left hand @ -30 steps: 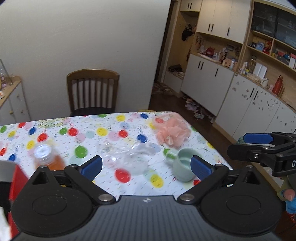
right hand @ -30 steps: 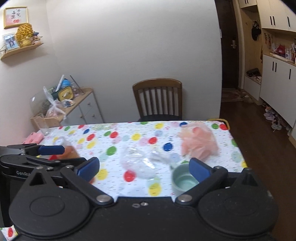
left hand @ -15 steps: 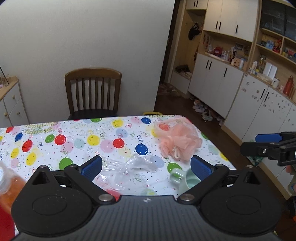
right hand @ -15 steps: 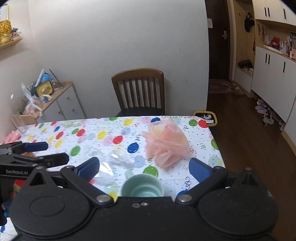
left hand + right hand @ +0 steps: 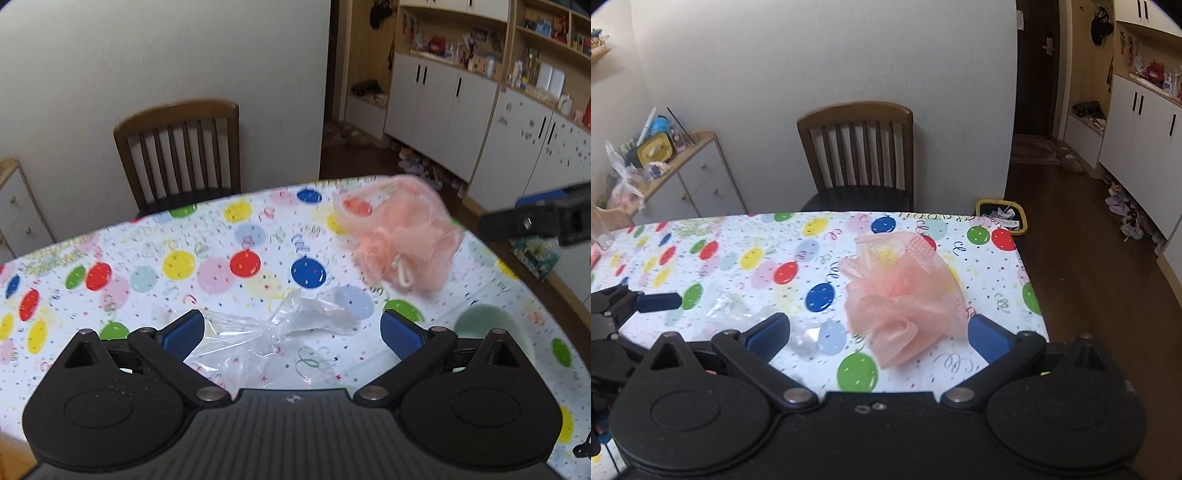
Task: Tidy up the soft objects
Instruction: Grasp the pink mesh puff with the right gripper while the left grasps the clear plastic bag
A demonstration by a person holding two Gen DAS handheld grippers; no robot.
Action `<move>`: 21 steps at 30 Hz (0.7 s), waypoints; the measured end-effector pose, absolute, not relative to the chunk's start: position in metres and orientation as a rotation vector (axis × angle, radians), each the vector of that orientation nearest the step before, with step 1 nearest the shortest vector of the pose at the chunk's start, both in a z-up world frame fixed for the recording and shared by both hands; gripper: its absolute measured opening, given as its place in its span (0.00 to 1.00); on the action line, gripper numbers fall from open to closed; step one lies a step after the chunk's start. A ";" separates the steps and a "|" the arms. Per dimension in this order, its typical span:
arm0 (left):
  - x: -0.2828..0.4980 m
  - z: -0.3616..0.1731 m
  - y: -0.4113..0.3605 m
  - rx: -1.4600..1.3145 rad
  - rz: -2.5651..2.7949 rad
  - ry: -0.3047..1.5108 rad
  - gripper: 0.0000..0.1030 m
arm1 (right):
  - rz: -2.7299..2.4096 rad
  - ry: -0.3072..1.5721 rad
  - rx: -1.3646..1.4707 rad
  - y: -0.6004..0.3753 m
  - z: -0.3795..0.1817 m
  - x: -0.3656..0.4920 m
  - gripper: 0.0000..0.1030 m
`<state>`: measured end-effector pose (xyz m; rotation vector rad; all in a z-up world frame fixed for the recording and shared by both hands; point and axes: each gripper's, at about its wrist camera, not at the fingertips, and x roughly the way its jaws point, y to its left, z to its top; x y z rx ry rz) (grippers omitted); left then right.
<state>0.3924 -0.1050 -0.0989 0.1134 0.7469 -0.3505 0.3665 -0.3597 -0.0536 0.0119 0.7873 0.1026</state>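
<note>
Left gripper point(image 5: 291, 334) and right gripper point(image 5: 879, 334) both spread wide, holding nothing, above table point(image 5: 982, 373) near edge. Pink mesh sponge point(image 5: 905, 295) toward right edge, clear plastic bag point(image 5: 273, 328) beside it.

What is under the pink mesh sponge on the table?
The pink mesh sponge lies on the balloon-print tablecloth. Coloured balloons show faintly through its thin far edge. What lies under its dense middle is covered and cannot be seen.

Mesh pouf point(image 5: 903, 299) right of plastic bag point(image 5: 273, 328); cup point(image 5: 487, 328) probably nearest.
</note>
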 end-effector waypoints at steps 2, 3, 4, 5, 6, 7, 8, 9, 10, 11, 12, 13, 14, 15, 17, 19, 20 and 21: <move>0.402 -0.109 -0.107 0.121 -0.351 0.774 0.99 | 0.102 0.797 0.004 -0.360 -0.059 0.380 1.00; 0.407 -0.113 -0.108 0.124 -0.345 0.788 0.99 | 0.102 0.803 -0.004 -0.360 -0.062 0.386 1.00; 0.413 -0.118 -0.108 0.122 -0.344 0.802 0.99 | 0.095 0.806 -0.013 -0.360 -0.066 0.392 1.00; 0.418 -0.122 -0.108 0.117 -0.347 0.818 0.99 | 0.088 0.812 -0.018 -0.360 -0.069 0.399 1.00; 0.423 -0.126 -0.109 0.114 -0.344 0.829 0.99 | 0.089 0.820 -0.021 -0.360 -0.072 0.404 1.00; 0.428 -0.129 -0.109 0.113 -0.342 0.839 0.99 | 0.089 0.826 -0.026 -0.359 -0.075 0.411 1.00; 0.432 -0.132 -0.109 0.113 -0.345 0.847 0.99 | 0.084 0.829 -0.030 -0.359 -0.078 0.416 1.00; 0.435 -0.135 -0.110 0.118 -0.345 0.852 0.99 | 0.088 0.835 -0.032 -0.360 -0.081 0.422 1.00; 0.439 -0.138 -0.112 0.130 -0.343 0.857 0.99 | 0.099 0.842 -0.034 -0.360 -0.084 0.427 1.00; 0.441 -0.141 -0.114 0.143 -0.344 0.859 0.98 | 0.103 0.846 -0.037 -0.360 -0.087 0.431 1.00; 0.444 -0.144 -0.115 0.155 -0.345 0.861 0.98 | 0.101 0.850 -0.040 -0.360 -0.090 0.436 1.00; 0.446 -0.147 -0.117 0.168 -0.346 0.865 0.98 | 0.100 0.857 -0.041 -0.361 -0.093 0.441 1.00; 0.448 -0.149 -0.120 0.182 -0.352 0.867 0.98 | 0.099 0.868 -0.042 -0.361 -0.097 0.445 1.00; 0.449 -0.152 -0.122 0.199 -0.355 0.868 0.98 | 0.099 0.878 -0.044 -0.361 -0.101 0.450 1.00; 0.453 -0.156 -0.126 0.230 -0.358 0.868 0.98 | 0.090 0.898 -0.062 -0.360 -0.110 0.457 1.00; 0.456 -0.161 -0.130 0.247 -0.365 0.873 0.98 | 0.080 0.918 -0.078 -0.360 -0.119 0.463 0.98; 0.458 -0.163 -0.132 0.253 -0.367 0.878 0.97 | 0.077 0.928 -0.079 -0.360 -0.123 0.466 0.96; 0.460 -0.166 -0.133 0.260 -0.368 0.881 0.96 | 0.075 0.934 -0.077 -0.361 -0.126 0.468 0.93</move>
